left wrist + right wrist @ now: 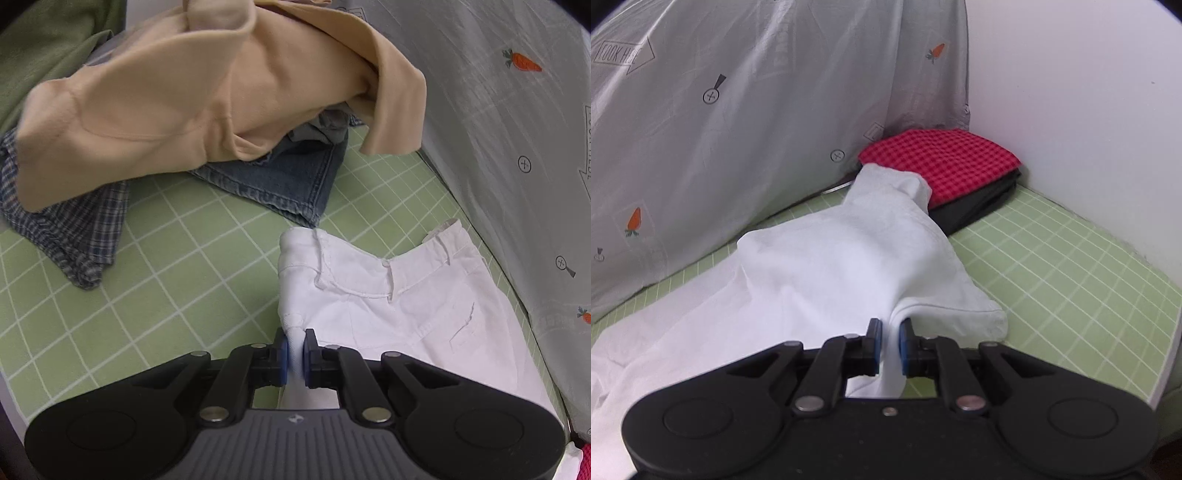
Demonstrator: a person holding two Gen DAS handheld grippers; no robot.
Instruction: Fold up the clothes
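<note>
White trousers (388, 295) lie on the green grid mat (147, 277) along the grey sheet (498, 129). Left gripper (294, 350) pinches a bunched fold near the waistband. Right gripper (890, 341) pinches a fold at the leg end, whose tip drapes onto the red checked stack (945, 162).

Risks, as I judge them:
- Both grips are thin pinches; tension could pull the cloth free.
- Lifting may drag the leg tip and upset the stack.
- Unfolded pile (166, 103) sits near; a swinging waistband could snag it.
</note>
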